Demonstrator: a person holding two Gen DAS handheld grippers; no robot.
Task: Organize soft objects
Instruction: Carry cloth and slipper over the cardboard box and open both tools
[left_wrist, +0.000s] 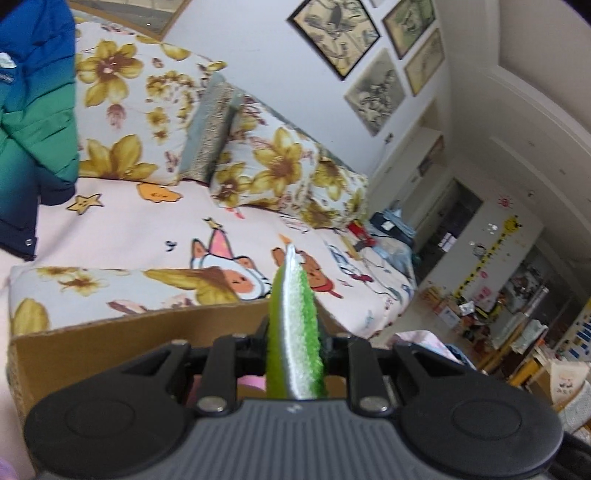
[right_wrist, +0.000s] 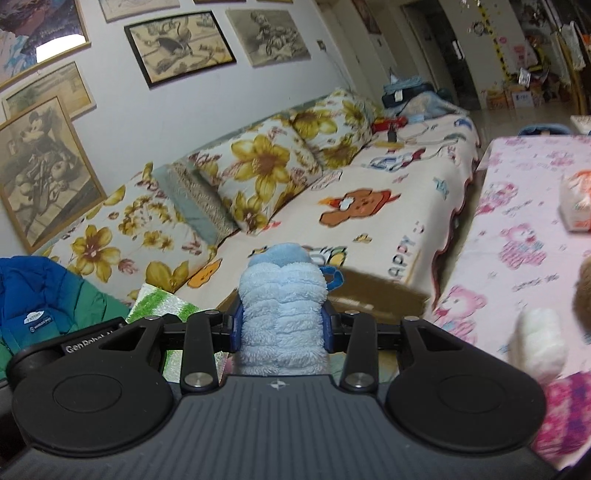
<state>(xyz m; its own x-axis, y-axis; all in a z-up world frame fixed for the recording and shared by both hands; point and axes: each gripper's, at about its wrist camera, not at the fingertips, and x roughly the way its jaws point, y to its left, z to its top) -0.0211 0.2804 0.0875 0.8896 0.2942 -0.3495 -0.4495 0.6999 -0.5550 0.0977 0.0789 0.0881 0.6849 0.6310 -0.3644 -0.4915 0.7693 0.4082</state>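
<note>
Along the wall ahead of you runs the sofa (right_wrist: 388, 206), draped in a cartoon-print cover with floral cushions (right_wrist: 258, 166) propped against its back, and a blue-and-green puffer jacket (left_wrist: 33, 110) lies at its near end. Just below and in front of your grippers sits an open cardboard box (left_wrist: 110, 343), its rim close against the sofa edge; that looks like the likely place for the soft things, though you should judge that yourself. To your right, a table with a pink bear-print cloth (right_wrist: 517, 229) carries more plush pieces, blurred at the frame edge. Your left gripper (left_wrist: 295, 343) is clamped on a green-and-white fuzzy cloth (left_wrist: 295, 332), held edge-on so it stands up thin between the jaws, above the box rim. Your right gripper (right_wrist: 282, 325) is closed around a pale blue fleecy item (right_wrist: 282, 310), bunched thick between the jaws. Both pieces are probably light, limp and compressible, so they will sag and fold wherever unsupported. Pinch through a doubled or bunched part rather than a single edge, since one loose layer could slip free.
</note>
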